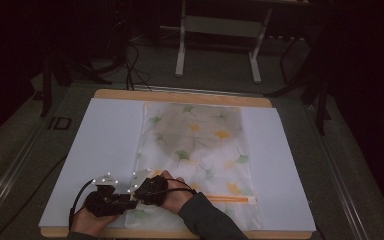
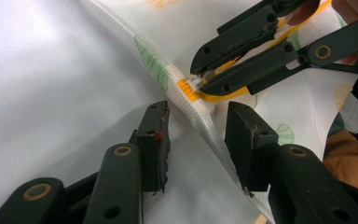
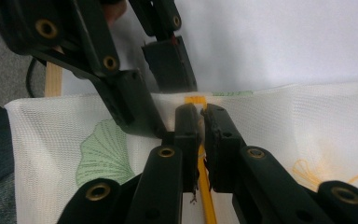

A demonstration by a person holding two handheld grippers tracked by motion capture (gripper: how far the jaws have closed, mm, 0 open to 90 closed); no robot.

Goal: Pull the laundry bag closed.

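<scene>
My right gripper [image 3: 201,140] is pinched tight on the little white zip tab [image 2: 196,84], at the left end of the orange zip [image 1: 227,199]. The zip runs sideways across the near end of the mesh bag [image 1: 200,150], which lies flat on the white sheet [image 1: 105,145]. My left gripper [image 2: 198,135] is closest to the bag's edge. Its jaws are wide apart, with the edge between them, not squeezing it. The bag is thin, soft netting with leaf pictures.
</scene>
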